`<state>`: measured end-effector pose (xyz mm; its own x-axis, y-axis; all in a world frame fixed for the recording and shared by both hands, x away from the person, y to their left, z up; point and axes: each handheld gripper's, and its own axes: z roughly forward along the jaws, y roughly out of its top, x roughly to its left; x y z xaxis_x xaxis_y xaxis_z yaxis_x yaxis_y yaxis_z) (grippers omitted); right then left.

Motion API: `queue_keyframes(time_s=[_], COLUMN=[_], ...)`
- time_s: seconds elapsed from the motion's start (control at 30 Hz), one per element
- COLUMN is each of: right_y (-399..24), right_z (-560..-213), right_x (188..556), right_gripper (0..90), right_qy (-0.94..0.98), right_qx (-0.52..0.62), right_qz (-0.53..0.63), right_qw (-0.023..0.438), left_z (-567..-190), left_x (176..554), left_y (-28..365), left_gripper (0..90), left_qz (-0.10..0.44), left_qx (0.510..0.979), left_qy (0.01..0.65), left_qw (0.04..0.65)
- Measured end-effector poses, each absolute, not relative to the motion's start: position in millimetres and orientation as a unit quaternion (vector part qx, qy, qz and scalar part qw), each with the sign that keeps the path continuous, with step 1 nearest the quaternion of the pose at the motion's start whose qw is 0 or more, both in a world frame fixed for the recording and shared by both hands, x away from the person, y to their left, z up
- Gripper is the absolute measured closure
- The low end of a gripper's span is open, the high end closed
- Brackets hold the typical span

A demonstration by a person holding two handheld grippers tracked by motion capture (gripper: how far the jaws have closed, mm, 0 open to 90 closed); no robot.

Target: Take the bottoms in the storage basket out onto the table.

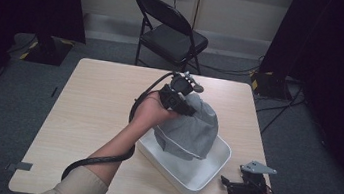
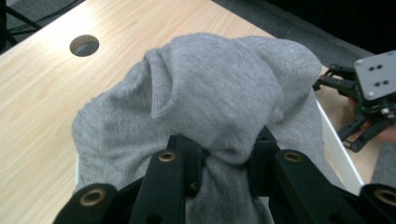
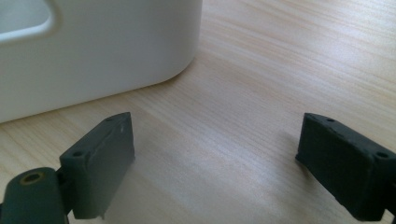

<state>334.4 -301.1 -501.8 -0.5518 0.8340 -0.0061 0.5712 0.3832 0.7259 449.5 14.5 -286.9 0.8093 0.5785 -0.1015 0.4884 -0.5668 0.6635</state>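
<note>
— Above the white tub at the desk's near right, what is seen?
— A grey sweater is held up, its lower folds draped into the tub; a bunched fold is pinched by the left gripper.
— And beyond it?
— The right gripper, jaws spread wide with nothing between, is held low over the desk just beside the tub's corner. A folding chair is seen behind the desk.

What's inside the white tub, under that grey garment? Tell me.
The grey garment hangs into the white tub, pinched at its top by the left gripper. A bare strip of tub floor shows at the near end. Anything beneath the cloth is covered.
</note>
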Motion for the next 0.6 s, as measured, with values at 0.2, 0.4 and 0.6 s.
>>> queue_keyframes(time_s=[0.2,0.4,0.6], right_y=[-301,-301,-301], right_z=[-502,-502,-502], right_x=[334,334,334], right_gripper=[10.3,10.3,10.3], right_qy=[0.809,0.809,0.809], right_qx=[0.435,0.435,0.436], right_qz=[0.347,0.347,0.346], right_qw=[0.190,0.190,0.191], left_z=[-270,-255,-232], left_x=[450,450,450], left_y=[28,40,59], left_gripper=[72.9,73.0,73.0], left_qz=[0.060,0.068,0.082], left_qx=[0.878,0.875,0.867], left_qy=[0.309,0.318,0.326], left_qw=[0.360,0.358,0.368])
